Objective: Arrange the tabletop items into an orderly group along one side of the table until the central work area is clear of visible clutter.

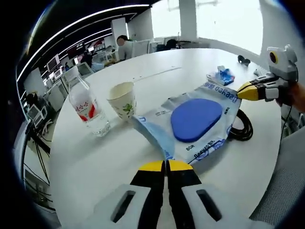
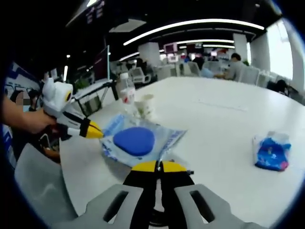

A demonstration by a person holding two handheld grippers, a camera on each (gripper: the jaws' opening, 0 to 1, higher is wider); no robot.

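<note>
A clear plastic bag with a blue oval pad inside lies on the white round table. My left gripper is shut, its yellow tips pinching the bag's near, slightly raised corner. At the bag's opposite edge my right gripper, held by a hand, is also shut on the plastic. A water bottle and a paper cup stand upright beside the bag.
A small blue tissue pack lies apart from the bag. A black cable coil sits at the table edge by the bag. A small dark object rests farther back. Office chairs, desks and seated people are beyond the table.
</note>
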